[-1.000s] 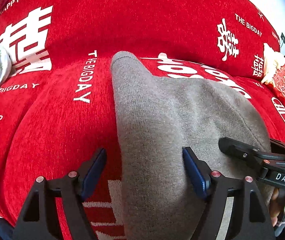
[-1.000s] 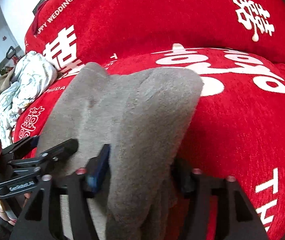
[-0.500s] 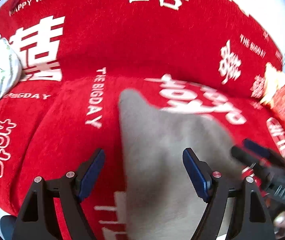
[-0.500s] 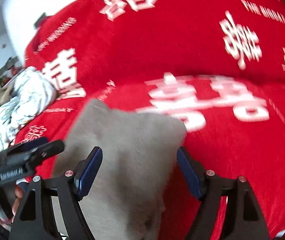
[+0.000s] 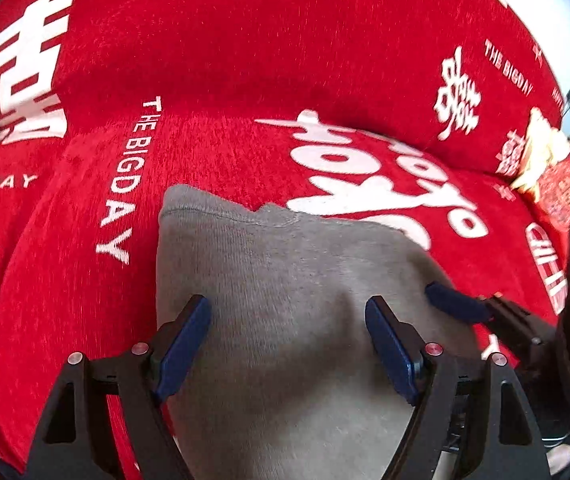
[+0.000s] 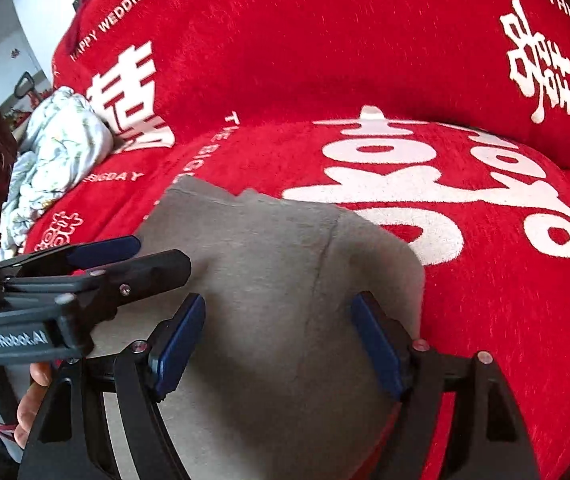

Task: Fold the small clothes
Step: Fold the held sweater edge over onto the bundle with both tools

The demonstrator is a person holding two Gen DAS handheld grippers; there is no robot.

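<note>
Left wrist view — both tools (image 5: 287, 344) (image 6: 277, 340) agape over grey garment (image 5: 285, 280).

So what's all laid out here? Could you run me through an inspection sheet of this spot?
Surface: red sofa cover with white lettering, over seat and backrest.
Job's things: grey garment lying folded on the seat, far hem showing.
Clutter: crumpled pale floral cloth at one end; red and gold packet at the other.
Grippers: left gripper and right gripper both over the garment, jaws open, gripping nothing.
Cables: nothing seen.
Surroundings: white wall beyond the sofa.
</note>
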